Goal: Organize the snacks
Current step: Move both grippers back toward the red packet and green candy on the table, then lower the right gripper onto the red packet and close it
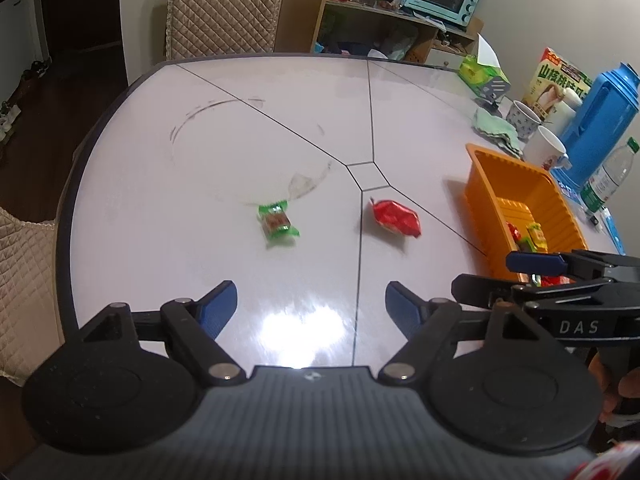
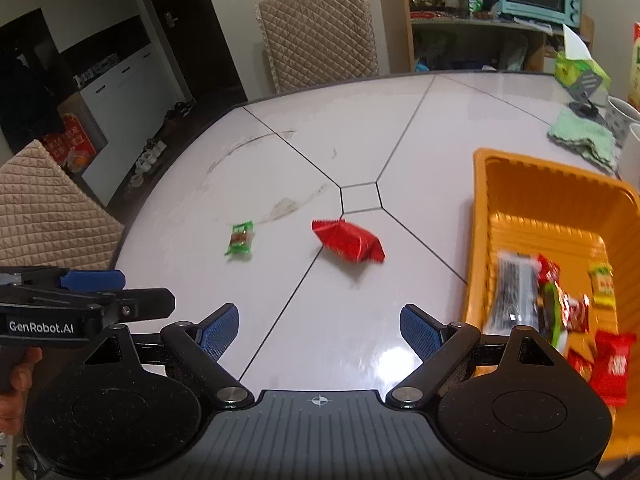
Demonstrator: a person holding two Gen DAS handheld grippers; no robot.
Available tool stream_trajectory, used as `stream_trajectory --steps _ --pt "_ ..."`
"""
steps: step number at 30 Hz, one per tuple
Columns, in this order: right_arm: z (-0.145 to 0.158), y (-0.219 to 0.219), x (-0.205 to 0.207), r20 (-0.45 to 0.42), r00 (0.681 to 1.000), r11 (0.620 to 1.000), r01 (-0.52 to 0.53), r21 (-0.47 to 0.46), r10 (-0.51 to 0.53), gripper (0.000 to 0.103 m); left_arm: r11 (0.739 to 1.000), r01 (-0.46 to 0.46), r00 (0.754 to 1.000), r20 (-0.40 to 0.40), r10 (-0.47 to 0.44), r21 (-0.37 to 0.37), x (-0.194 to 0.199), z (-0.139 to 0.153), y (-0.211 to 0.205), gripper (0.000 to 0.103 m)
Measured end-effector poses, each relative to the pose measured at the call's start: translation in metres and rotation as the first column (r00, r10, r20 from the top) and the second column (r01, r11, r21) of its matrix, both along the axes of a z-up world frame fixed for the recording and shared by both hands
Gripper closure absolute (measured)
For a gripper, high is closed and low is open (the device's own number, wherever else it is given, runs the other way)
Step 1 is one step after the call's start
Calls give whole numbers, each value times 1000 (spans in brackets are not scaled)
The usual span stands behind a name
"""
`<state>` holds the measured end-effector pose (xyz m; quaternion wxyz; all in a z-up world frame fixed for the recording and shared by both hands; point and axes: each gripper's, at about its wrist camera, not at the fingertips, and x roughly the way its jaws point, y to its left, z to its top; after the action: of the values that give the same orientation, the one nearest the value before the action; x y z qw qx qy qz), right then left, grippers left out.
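Lying flat on table [image 1: 200, 208]: green pack [image 1: 277, 222] and red pack [image 1: 396, 218], near each other, apart, either side of a dark seam line, both close to table centre. Green pack: small, rectangular, crimped ends, brown-red label in middle; long axis running roughly away from cameras, tilting a bit in each view. Red pack [image 2: 349, 241]: bigger, puffy, crinkled foil, crimped edges; long axis lying diagonal, one end pointing toward the small square at centre, other end toward tray. Sitting at right side of table: orange tray [image 1: 480, 200], ribbed walls, long axis running away from cameras. Lying inside tray [image 2: 480, 208], near end: mixed snacks, red, green, yellow wrappers plus one dark pack, blurred, details not readable.

Left gripper [image 1: 312, 300]: hanging over near table edge, pointing down-forward, jaws standing wide apart, nothing between pads, green pack ahead. Right gripper [image 2: 320, 324]: same tilt, spread wide, empty, hovering just left of tray, red pack ahead. Showing at frame edges: bits of hands gripping handles. Grippers sitting side by side, close, not touching packs.
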<state>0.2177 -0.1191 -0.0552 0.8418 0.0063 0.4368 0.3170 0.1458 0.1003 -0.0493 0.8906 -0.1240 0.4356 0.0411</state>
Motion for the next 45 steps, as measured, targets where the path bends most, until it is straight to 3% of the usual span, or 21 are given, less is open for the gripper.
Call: stream_trajectory --steps 6,18,28,37,45 --pt "-11 10 23 51 998 999 -27 -17 28 16 1000 6 1000 -5 -6 6 21 -10 6 27" --pt "-38 35 70 60 992 992 -108 -71 112 16 999 13 999 -32 -12 31 60 -31 11 27" --pt "-61 49 104 36 980 975 -193 -109 198 35 1000 10 999 -54 -9 28 78 -42 14 28" --pt "-70 49 111 -15 975 972 -221 -83 221 54 1000 11 998 -67 -10 26 85 -48 15 28" --pt "-61 60 97 -27 973 972 -232 -41 231 57 1000 2 997 -74 0 24 87 -50 21 28"
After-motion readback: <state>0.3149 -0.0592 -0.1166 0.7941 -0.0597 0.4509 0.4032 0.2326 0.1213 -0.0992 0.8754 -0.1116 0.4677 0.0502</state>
